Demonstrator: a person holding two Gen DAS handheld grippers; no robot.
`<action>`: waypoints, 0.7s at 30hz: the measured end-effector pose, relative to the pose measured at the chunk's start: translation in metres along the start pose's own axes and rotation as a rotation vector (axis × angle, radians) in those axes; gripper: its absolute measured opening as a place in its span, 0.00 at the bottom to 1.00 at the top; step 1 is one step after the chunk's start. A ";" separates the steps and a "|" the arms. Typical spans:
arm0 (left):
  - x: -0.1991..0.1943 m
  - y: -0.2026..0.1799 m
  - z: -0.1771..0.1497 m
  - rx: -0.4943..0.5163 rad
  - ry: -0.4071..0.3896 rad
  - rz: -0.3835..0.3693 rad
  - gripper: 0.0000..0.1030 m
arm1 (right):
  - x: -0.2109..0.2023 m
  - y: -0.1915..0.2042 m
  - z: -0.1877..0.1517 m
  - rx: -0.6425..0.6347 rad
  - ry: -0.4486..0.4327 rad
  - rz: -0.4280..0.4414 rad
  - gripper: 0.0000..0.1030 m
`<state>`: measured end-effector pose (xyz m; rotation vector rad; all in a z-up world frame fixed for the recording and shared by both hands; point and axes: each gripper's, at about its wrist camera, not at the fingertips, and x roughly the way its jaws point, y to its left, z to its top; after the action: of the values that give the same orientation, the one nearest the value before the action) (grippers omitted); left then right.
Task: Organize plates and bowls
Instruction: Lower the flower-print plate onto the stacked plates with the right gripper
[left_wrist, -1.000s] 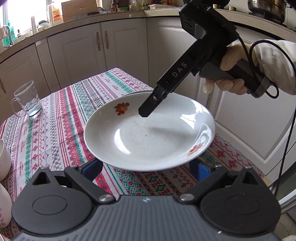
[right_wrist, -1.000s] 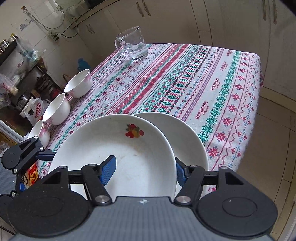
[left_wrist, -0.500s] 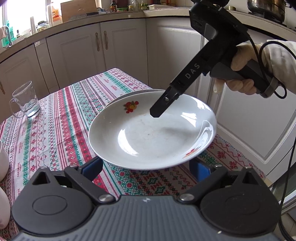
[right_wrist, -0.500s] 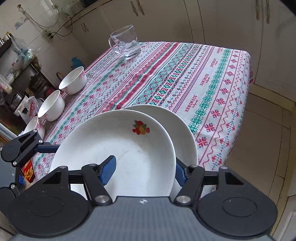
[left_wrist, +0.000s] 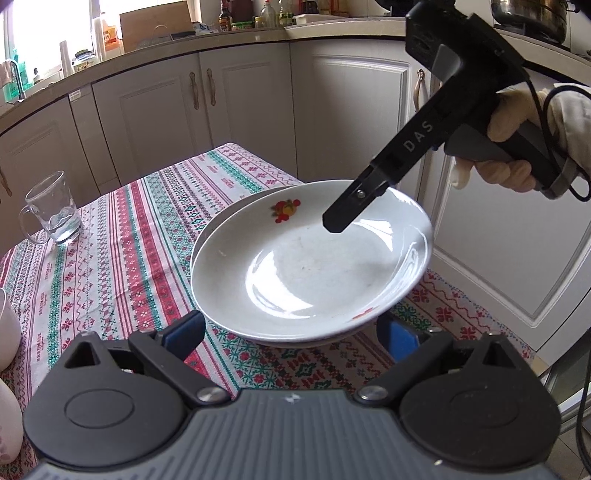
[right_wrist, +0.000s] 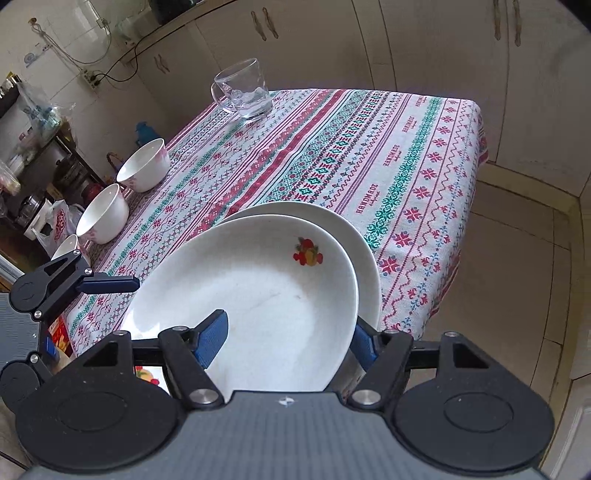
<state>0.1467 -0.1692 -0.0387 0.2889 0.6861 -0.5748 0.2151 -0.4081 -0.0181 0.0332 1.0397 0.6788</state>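
well, from my left wrist camera first: my left gripper (left_wrist: 291, 332) has its blue pads spread wide, one on each side of the near rim of the upper plate (left_wrist: 310, 258), and i can't see either pad touching it. that white plate with the fruit motif sits tilted above a second plate (left_wrist: 240, 206), of which only a sliver of rim shows at the far left. my right gripper (left_wrist: 334, 221) reaches in from the upper right with its jaws pinching the upper plate's far right rim, held by my gloved right hand (left_wrist: 517, 147). both plates are over the right corner of the worktop (left_wrist: 129, 240) with its striped red and green cloth. a glass mug (left_wrist: 51, 212) stands far left on the cloth, and a white bowl (left_wrist: 7, 328) peeks in at the left edge. pale cabinets (left_wrist: 240, 96) run behind.

from the right wrist camera: the right gripper (right_wrist: 288, 338) clamps the near rim of the upper plate (right_wrist: 251, 295), one blue pad lying on the inside face and the other below the rim on the right. the lower plate (right_wrist: 365, 251) pokes out on the far right, resting near the corner of the worktop (right_wrist: 369, 147). the left gripper (right_wrist: 107, 284) shows at the left, one finger near the plate's left rim. two bowls (right_wrist: 144, 166) (right_wrist: 103, 214) stand along the left edge, with part of a third nearer, and the glass mug (right_wrist: 243, 90) at the far side.
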 end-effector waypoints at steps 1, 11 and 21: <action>0.000 0.001 0.000 -0.003 0.002 0.000 0.95 | -0.001 0.001 -0.001 0.000 -0.002 -0.002 0.73; 0.004 0.004 -0.003 -0.001 0.007 0.016 0.95 | -0.011 0.011 -0.005 -0.017 -0.012 -0.051 0.74; 0.002 0.002 -0.004 0.006 0.003 0.015 0.95 | -0.016 0.018 -0.012 -0.022 -0.020 -0.090 0.76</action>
<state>0.1466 -0.1666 -0.0429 0.3002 0.6846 -0.5622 0.1908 -0.4059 -0.0058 -0.0253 1.0083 0.6072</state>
